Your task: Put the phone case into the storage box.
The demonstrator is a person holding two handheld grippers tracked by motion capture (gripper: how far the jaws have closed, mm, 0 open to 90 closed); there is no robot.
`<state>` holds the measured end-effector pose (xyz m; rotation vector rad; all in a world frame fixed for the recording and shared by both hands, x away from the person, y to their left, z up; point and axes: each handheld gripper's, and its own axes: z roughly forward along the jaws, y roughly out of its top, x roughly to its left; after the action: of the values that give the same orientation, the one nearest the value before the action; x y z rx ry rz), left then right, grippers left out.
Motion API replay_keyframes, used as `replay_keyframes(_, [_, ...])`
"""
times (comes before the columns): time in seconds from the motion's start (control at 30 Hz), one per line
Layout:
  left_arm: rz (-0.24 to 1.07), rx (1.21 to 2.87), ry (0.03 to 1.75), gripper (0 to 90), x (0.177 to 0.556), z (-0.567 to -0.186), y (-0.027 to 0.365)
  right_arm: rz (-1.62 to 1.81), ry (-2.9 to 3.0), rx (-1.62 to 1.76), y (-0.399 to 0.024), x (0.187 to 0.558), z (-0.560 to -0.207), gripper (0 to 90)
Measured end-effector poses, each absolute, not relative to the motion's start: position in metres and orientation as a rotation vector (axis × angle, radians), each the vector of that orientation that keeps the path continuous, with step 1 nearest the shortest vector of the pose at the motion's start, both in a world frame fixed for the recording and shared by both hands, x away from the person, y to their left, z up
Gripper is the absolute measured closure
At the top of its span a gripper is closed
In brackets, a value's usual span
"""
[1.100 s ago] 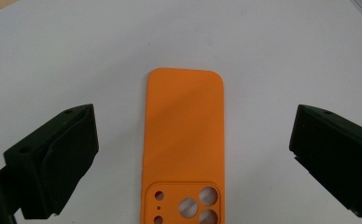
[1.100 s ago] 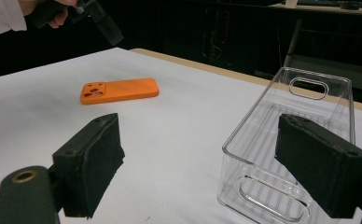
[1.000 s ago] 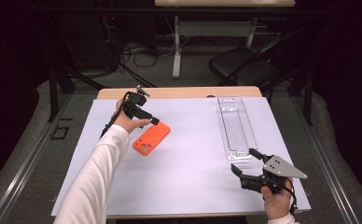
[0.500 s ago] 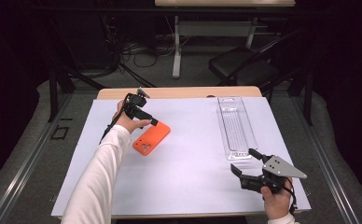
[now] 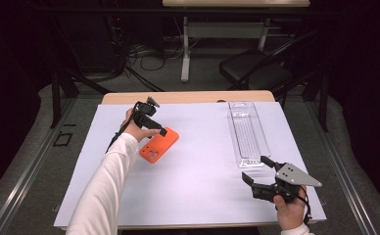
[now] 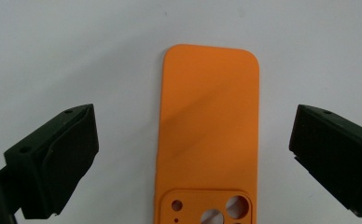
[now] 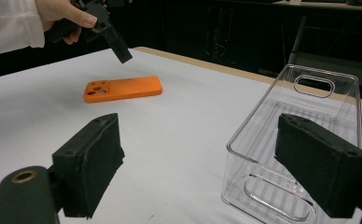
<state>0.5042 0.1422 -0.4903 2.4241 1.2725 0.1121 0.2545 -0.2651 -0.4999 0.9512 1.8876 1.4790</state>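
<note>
left gripper [image 5: 154,128] hangs spread wide over the orange phone case [image 5: 159,145] lying flat on the white table [image 5: 198,161], looks like the reach-in step, so next it probably drops and pinches the long edges, right gripper [image 5: 257,169] open too.

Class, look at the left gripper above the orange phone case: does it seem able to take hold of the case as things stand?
Probably yes. The left gripper hangs open over the phone case, a jaw on either side, nothing between.

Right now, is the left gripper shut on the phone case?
No, the left gripper is open, its jaws apart on either side of the orange case, touching nothing.
</note>
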Motion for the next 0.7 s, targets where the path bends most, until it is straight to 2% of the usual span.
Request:
replay_keyframes(0.2, [0.087,2.474,1.28,1.5,0.504,-0.508,0.136,1.488,1.889,0.961,-0.265,0.255,-0.501,14.3])
replay_keyframes(0.7, [0.055,2.507,1.266,1.5,0.501,-0.522,0.129,1.486,1.892,0.958,-0.265,0.255,-0.501,14.3])
